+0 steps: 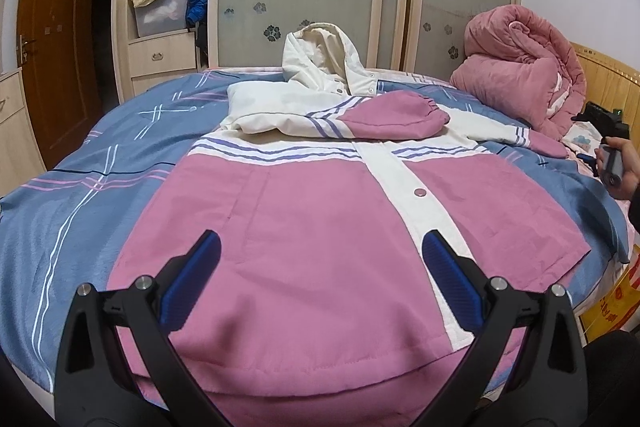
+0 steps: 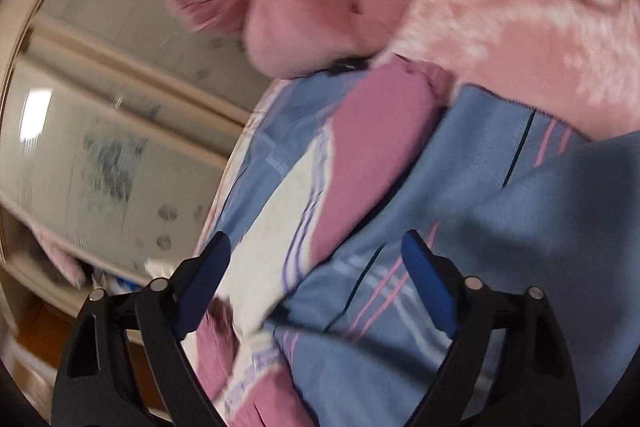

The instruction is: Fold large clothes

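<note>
Bedroom, mid-fold: pink-and-white jacket flat on bed, frame centre; one sleeve already crossed over chest. My left gripper jaws apart, empty, above hem. My right gripper jaws apart, empty, over outstretched sleeve. Next, I judge: clamp cuff, fold inward.

— How is the left gripper sitting?
— It is pointing forward and a little downward, its blue-padded jaws standing wide apart and gripping nothing.
— And the right gripper?
— Its own view is tilting hard to one side and smearing with blur; its jaws are gaping too, with nothing pinched between the pads.
— Is a hand showing anywhere?
— At the right edge of the left wrist view, the person's right hand is clasping a grey handle.
</note>
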`<state>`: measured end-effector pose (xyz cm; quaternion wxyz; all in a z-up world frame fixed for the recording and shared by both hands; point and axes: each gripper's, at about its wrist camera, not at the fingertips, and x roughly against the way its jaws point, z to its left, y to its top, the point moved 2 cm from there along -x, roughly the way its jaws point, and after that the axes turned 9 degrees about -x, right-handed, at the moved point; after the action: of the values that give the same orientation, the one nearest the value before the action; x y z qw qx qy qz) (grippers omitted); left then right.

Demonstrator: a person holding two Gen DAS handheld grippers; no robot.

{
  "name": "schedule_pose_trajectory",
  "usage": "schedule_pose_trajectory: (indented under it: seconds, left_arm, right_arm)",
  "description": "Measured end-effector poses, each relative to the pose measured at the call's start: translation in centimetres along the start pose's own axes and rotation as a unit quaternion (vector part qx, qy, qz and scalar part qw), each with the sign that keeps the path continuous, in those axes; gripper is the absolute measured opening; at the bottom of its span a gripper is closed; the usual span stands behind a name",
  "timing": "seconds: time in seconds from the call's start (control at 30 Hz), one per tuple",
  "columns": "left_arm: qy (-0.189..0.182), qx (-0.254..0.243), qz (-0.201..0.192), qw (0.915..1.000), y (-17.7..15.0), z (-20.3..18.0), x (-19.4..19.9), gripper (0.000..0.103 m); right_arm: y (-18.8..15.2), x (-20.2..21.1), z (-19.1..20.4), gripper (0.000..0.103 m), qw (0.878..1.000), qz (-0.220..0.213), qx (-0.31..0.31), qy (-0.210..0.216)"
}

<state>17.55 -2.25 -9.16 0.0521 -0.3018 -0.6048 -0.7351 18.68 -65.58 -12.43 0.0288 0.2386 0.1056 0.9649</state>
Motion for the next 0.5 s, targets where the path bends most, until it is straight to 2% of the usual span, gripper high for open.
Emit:
schedule_pose_trajectory:
  seconds: [0.17,0.23,0.37,0.47,0.5]
  left_arm:
    - [-0.004,-0.004,0.010,0.9999,0.2,-0.4,-1.2,0.101]
    - [-0.006,-0.005,0.014,0.9999,0.2,-0.5,-1.7,0.101]
    - [-0.011,-0.001,0.024,0.9997,0.2,-0.8,-2.5,0.101]
    - [-0.012,-0.003,0.029,0.9995,0.1,-1.0,-3.0,0.101]
    - [-0.011,-0.004,0.030,0.9995,0.1,-1.2,-3.2,0.101]
  right_arm:
    - [3.8,-3.3,-2.7,0.070,0.999,-0.030,-0.027,-0.029]
    - [5.0,-4.2,-3.3,0.068,0.998,-0.038,-0.035,-0.032]
    - [7.2,-6.5,-4.1,0.061,0.997,-0.039,-0.039,-0.046]
    - [8.3,-8.0,-5.1,0.060,0.996,-0.037,-0.044,-0.064]
    - [8.5,-8.6,-5.4,0.055,0.996,-0.033,-0.048,-0.069]
